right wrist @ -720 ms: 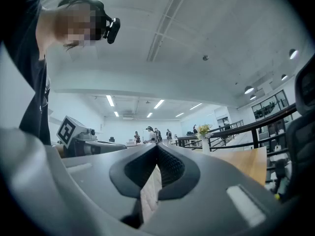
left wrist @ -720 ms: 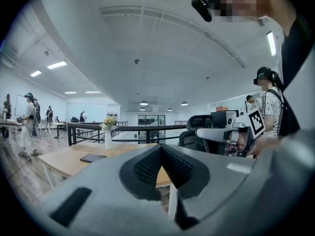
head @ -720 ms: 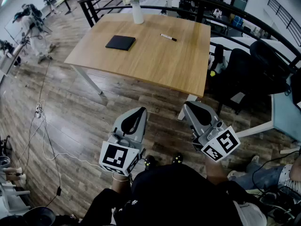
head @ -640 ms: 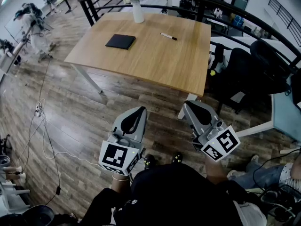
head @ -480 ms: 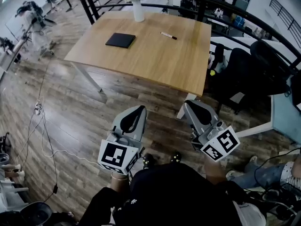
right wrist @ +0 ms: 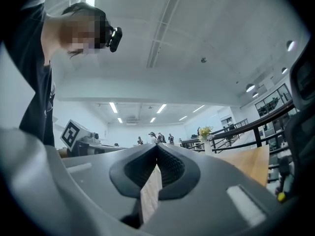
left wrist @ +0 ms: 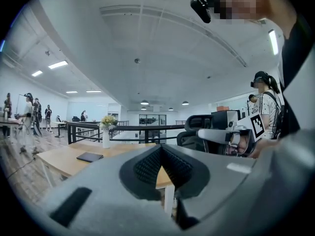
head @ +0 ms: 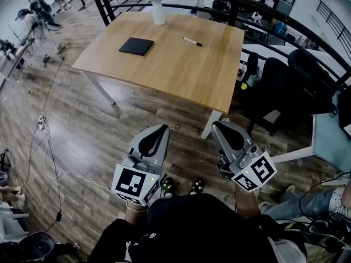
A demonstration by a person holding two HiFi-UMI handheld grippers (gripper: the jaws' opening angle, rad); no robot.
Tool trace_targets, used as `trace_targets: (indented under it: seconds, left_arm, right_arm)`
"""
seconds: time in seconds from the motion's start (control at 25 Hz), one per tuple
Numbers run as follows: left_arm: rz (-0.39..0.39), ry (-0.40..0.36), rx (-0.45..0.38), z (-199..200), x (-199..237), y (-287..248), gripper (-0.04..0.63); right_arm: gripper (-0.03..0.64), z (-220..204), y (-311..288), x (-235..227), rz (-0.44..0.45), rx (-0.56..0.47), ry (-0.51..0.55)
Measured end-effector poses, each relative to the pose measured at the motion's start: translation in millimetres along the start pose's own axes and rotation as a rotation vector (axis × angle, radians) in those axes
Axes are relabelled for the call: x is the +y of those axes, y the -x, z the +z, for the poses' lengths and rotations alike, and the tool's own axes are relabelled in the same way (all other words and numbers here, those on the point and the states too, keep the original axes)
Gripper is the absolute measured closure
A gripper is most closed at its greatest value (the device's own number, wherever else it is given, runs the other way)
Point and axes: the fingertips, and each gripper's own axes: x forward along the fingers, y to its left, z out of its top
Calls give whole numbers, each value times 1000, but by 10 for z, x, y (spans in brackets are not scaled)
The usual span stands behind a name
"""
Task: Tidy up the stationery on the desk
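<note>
On the wooden desk (head: 181,75) lie a black notebook (head: 136,46) and a white marker with a dark cap (head: 192,41). A white vase of flowers (head: 158,10) stands at the desk's far edge. Both grippers are held over the floor, well short of the desk. My left gripper (head: 163,128) is shut with nothing between its jaws. My right gripper (head: 218,125) is shut and empty as well. In the left gripper view the notebook (left wrist: 90,157) and the vase (left wrist: 106,136) show beyond the closed jaws. The right gripper view shows the desk's edge (right wrist: 251,163).
A black office chair (head: 285,86) stands right of the desk. A dark railing (head: 263,10) runs behind it. Cables (head: 46,147) trail over the wooden floor at left. A pale desk (head: 329,136) sits at far right. People stand far off at upper left.
The head view has shifted a little, and both grippers sit slightly lower in it. Both stay shut and empty. Nothing on the desk has moved.
</note>
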Motion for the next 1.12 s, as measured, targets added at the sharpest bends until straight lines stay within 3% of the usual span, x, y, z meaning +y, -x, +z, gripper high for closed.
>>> trace_targets:
  seconds: [0.24,0.56,1.12]
  left_arm:
    - [6,8,-5,-39,-202,-228,601]
    - [-16,-9,-4,-88,-524,-510,601]
    - [57,-4,-2,-82,-388,-467,601]
  right_arm:
    - [614,-10,230,-179,19,-1,8]
    - [615,-64,538,-495,-19,25,12]
    - [617,-82,426,-551,26,25,-1]
